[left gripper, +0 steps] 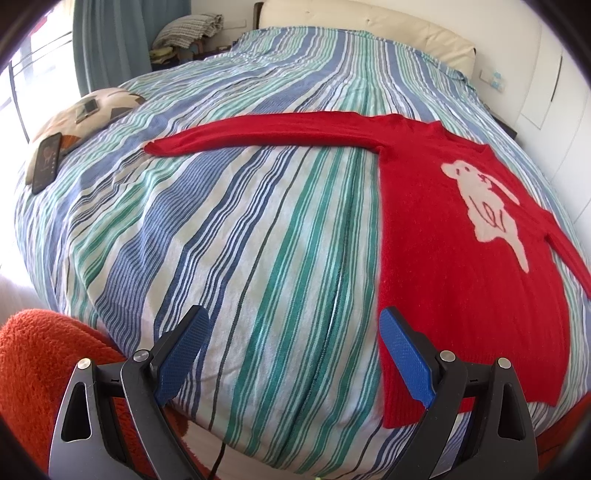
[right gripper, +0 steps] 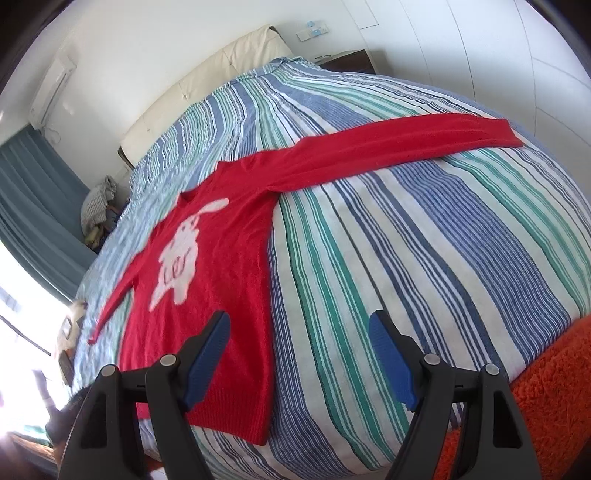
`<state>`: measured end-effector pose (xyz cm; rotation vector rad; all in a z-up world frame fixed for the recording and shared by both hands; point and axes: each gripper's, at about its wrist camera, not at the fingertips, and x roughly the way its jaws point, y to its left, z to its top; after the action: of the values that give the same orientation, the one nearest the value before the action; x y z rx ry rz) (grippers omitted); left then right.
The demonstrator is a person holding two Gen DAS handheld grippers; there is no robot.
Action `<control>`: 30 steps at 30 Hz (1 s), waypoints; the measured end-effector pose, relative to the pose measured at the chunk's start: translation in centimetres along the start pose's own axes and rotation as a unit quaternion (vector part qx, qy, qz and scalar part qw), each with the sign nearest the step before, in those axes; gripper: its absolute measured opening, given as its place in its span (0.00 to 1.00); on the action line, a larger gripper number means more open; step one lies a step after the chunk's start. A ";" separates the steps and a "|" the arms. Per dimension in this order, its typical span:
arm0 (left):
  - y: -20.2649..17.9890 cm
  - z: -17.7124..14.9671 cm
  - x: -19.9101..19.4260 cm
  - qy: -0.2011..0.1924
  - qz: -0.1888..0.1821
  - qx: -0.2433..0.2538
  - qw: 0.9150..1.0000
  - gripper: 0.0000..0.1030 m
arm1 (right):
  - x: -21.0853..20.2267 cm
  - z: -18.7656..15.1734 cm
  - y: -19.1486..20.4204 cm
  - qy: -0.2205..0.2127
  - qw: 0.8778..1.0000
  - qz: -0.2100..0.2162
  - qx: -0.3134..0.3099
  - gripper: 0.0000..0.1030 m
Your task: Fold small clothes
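In the left wrist view, the left gripper [left gripper: 293, 354] hangs above the near edge of a bed. Its two blue pads stand wide apart and there is nothing between them. The bed is covered with a striped bedspread [left gripper: 229, 236] in blue, green and white, a little wrinkled. A red sweater [left gripper: 436, 266] with a white rabbit figure lies flat on the bedspread, on the right side of the view. One sleeve [left gripper: 266, 134] stretches out straight to the left across the stripes. The hem of the sweater reaches the near edge of the bed, just beside the right pad. On the far left lies a patterned cushion [left gripper: 107, 109], with a dark phone [left gripper: 47, 162] near it. A cream headboard [left gripper: 369, 27] stands at the far end, a blue-grey curtain [left gripper: 110, 40] hangs by the window, and an orange fluffy fabric [left gripper: 40, 365] is at the bottom left.

In the right wrist view, the right gripper [right gripper: 297, 360] is also wide open and holds nothing. Here the sweater [right gripper: 229, 280] lies on the left part of the bedspread [right gripper: 424, 258], and its other sleeve [right gripper: 388, 144] runs far to the right. The left pad is above the lower part of the sweater; I cannot tell if it touches. Behind are the headboard [right gripper: 221, 70], white wall panels [right gripper: 480, 44], an air conditioner [right gripper: 51, 88] high on the wall and a dark nightstand [right gripper: 351, 61].
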<state>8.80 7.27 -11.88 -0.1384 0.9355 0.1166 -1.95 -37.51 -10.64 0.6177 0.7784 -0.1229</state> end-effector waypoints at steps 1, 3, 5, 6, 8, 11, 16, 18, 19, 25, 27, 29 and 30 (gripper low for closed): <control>0.2 0.1 0.0 0.000 -0.001 -0.003 1.000 0.92 | -0.6 1.0 -1.0 -0.015 1.000 0.008 0.023 0.74; 0.4 0.2 0.2 0.002 0.000 -0.007 1.000 0.92 | -2.0 3.7 -3.9 -0.049 0.995 0.014 0.080 0.75; 0.5 0.2 0.4 0.005 0.003 -0.009 1.000 0.92 | -3.4 6.3 -7.7 -0.081 0.986 0.015 0.144 0.75; 0.5 0.2 0.5 0.007 0.003 -0.011 1.000 0.92 | -3.8 7.5 -9.4 -0.087 0.982 0.012 0.168 0.75; 0.4 0.2 0.6 0.007 0.002 -0.013 1.000 0.92 | -3.9 9.3 -12.6 -0.080 0.976 0.000 0.201 0.75; 0.0 0.1 0.6 0.004 0.004 -0.006 1.000 0.92 | -2.7 11.1 -16.4 -0.056 0.969 0.004 0.239 0.75; -0.5 -0.2 0.8 0.006 0.019 0.013 1.000 0.92 | 0.3 11.7 -21.9 -0.055 0.932 0.041 0.356 0.74; -0.3 -0.3 0.9 0.008 0.026 0.014 1.000 0.92 | 1.1 11.8 -23.1 -0.074 0.920 0.045 0.382 0.74; -0.2 -0.4 1.0 0.010 0.030 0.013 0.999 0.92 | 1.5 12.2 -23.4 -0.079 0.919 0.045 0.383 0.73; 0.7 -0.5 2.2 0.034 0.040 -0.013 0.999 0.92 | 4.0 14.7 -23.4 -0.067 0.938 -0.004 0.339 0.33; 1.2 -0.4 2.6 0.042 0.041 -0.026 0.998 0.92 | 4.4 15.4 -23.4 -0.049 0.943 -0.034 0.328 0.04; 1.5 -0.4 2.7 0.043 0.039 -0.035 0.998 0.92 | 3.4 16.5 -21.7 -0.061 0.952 -0.062 0.295 0.04; 1.5 -0.4 2.6 0.042 0.036 -0.037 0.998 0.92 | 2.8 17.6 -19.9 -0.071 0.960 -0.065 0.262 0.04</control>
<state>9.83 8.77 -14.30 -0.1797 1.0206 0.2134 4.45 -63.39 -12.45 1.0470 0.6469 -0.5007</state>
